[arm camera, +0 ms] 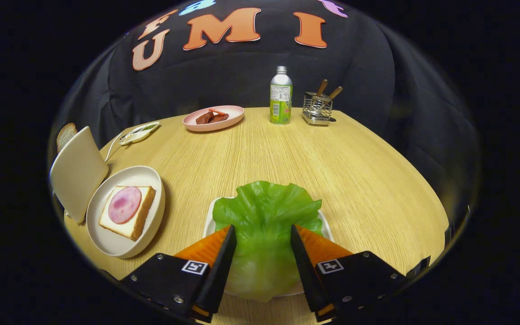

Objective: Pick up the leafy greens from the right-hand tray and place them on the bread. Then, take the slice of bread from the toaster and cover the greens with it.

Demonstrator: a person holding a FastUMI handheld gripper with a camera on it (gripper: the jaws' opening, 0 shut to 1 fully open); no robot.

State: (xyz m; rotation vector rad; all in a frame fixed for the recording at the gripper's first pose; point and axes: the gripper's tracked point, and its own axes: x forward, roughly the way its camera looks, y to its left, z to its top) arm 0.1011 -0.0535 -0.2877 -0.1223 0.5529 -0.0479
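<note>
- Your gripper [262, 234]: jaws open, straddling the leafy greens [265, 216] on the tray [325, 225], no contact yet.
- Risk: floppy leaf slips if you pinch shallow; go deeper.

Between the gripper [262, 234] fingers, spread apart, smooth glossy plastic-looking leafy greens [264, 216] are noted. Matt wood-grain table [355, 171]; beyond, a wire metal rack [316, 110] and metal-capped bottle [281, 95].
</note>
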